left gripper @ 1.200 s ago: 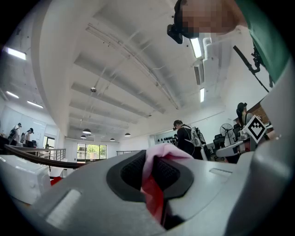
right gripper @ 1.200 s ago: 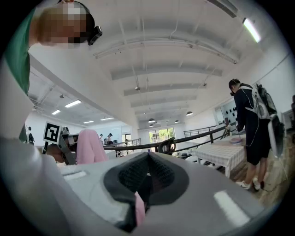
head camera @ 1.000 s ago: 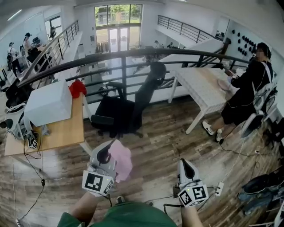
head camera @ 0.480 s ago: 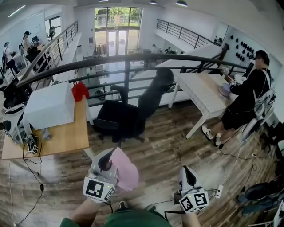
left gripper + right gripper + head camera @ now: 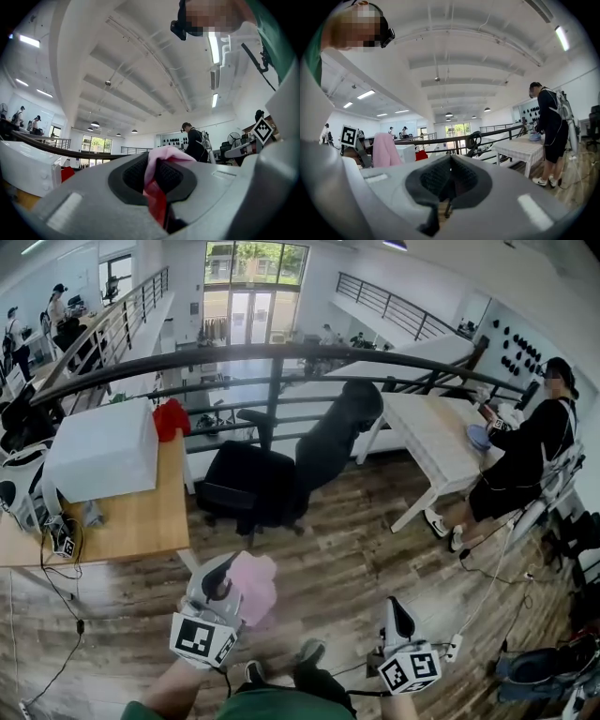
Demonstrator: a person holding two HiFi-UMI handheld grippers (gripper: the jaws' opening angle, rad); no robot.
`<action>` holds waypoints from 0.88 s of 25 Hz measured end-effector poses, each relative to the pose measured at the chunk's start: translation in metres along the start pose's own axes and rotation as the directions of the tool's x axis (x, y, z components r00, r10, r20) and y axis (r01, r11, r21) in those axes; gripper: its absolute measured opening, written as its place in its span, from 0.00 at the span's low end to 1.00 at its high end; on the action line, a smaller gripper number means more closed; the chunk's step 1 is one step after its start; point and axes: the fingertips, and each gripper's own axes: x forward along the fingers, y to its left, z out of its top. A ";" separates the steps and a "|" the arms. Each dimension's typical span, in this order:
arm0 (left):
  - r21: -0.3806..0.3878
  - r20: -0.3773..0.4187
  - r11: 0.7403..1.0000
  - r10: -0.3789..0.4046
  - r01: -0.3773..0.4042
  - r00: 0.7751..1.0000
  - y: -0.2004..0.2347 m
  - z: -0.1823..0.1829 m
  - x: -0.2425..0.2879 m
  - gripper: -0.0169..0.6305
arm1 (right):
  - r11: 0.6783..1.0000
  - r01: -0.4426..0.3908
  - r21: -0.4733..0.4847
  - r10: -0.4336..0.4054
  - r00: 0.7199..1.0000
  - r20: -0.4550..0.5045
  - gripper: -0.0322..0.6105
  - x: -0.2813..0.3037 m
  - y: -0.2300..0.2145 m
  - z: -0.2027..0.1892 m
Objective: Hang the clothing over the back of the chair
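Two grippers show near in the head view, the left gripper [image 5: 225, 570] with pink clothing [image 5: 254, 585] well apart from the far black chair [image 5: 279, 482], the right gripper [image 5: 397, 611] beside it; left gripper view, jaws pinched on the clothing; right gripper view, jaws together, nothing between.

Bright, even interior light from tall glazed far-end windows [image 5: 253, 282] and long white ceiling strip lamps [image 5: 213, 47], shadows faint; heavy fisheye curving at edges, black circular vignette in both gripper views, pale pink garment [image 5: 251, 585] slightly blurred.
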 end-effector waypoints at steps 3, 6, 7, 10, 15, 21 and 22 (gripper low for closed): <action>0.012 -0.003 0.999 0.033 -0.033 0.999 0.012 0.001 0.013 0.07 | 0.999 -0.038 0.006 0.038 0.999 -0.004 0.04 0.026 -0.003 -0.003; 0.037 0.000 0.996 0.079 -0.079 0.997 0.026 0.003 0.029 0.07 | 0.996 -0.084 0.016 0.084 0.996 0.006 0.04 0.058 -0.011 -0.001; 0.046 -0.001 0.994 0.097 -0.097 0.995 0.030 0.004 0.035 0.07 | 0.995 -0.101 0.018 0.101 0.995 0.012 0.04 0.069 -0.014 0.001; 0.070 0.005 0.986 0.149 -0.149 0.989 0.037 0.010 0.060 0.07 | 0.989 -0.144 0.022 0.143 0.989 0.038 0.04 0.097 -0.032 0.013; 0.101 0.047 0.971 0.212 -0.216 0.976 0.030 0.031 0.119 0.07 | 0.985 -0.170 0.030 0.167 0.984 0.067 0.04 0.132 -0.093 0.036; 0.121 0.056 0.957 0.257 -0.262 0.965 0.018 0.036 0.170 0.07 | 0.982 -0.181 0.044 0.177 0.981 0.082 0.04 0.159 -0.150 0.049; 0.119 0.056 0.956 0.262 -0.267 0.963 0.015 0.036 0.177 0.07 | 0.982 -0.182 0.047 0.178 0.981 0.078 0.04 0.162 -0.159 0.049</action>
